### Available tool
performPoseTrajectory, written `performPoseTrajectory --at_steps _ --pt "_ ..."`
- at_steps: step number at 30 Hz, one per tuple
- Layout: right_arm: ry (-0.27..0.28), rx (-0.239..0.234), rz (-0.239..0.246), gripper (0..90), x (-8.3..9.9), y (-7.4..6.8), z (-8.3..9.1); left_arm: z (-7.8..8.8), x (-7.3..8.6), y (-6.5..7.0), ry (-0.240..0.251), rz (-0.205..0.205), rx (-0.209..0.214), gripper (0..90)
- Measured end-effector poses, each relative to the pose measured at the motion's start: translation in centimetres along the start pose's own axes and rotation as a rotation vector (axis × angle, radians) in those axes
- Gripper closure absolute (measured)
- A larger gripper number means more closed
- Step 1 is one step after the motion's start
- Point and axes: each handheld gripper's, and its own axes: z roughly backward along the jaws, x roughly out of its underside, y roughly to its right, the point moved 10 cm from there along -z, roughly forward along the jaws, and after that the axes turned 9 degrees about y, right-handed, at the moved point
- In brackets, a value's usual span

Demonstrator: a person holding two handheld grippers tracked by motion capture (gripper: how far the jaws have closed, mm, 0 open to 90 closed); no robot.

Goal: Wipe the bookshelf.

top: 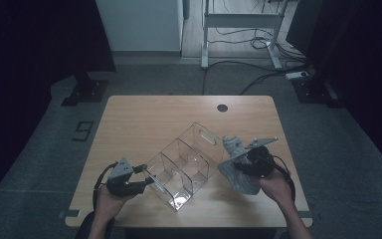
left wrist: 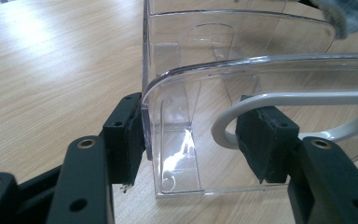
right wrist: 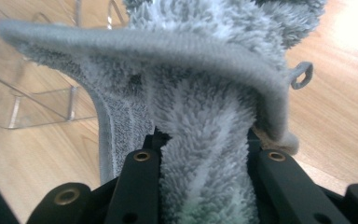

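Nearest the table's front edge, the left gripper [top: 146, 177] clamps the clear organizer's [top: 184, 159] end wall between its pads [left wrist: 130, 142]. Just beyond, at the organizer's right side, the right gripper [top: 238, 162] is clenched on a grey fluffy cloth [right wrist: 200, 121], bunched above the wooden table [top: 144, 119].

Each hand carries a black gripper: the left gripper [top: 146, 178] and the right gripper [top: 238, 158] both have a grey three-cornered plate on top and a dark cable trailing back along the forearm. In the gripper views the jaws are flat black bars with brass-ringed screw holes, and the left pair ends in thick, dark, rough-edged pads. The forearms are bare; a dark sleeve edge shows at the left elbow.
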Motion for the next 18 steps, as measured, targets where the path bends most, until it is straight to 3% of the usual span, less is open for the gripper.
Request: performPoseTrajectory --at_steps 7,18 --pt "0.019 -0.016 0.026 69.3 -2.7 -1.1 2.0 0.0 0.0 0.0 -0.002 0.000 0.001 43.2" --pt "0.015 -0.044 0.079 68.9 -6.4 -3.2 2.4 0.0 0.0 0.0 0.000 0.002 0.002 43.2"
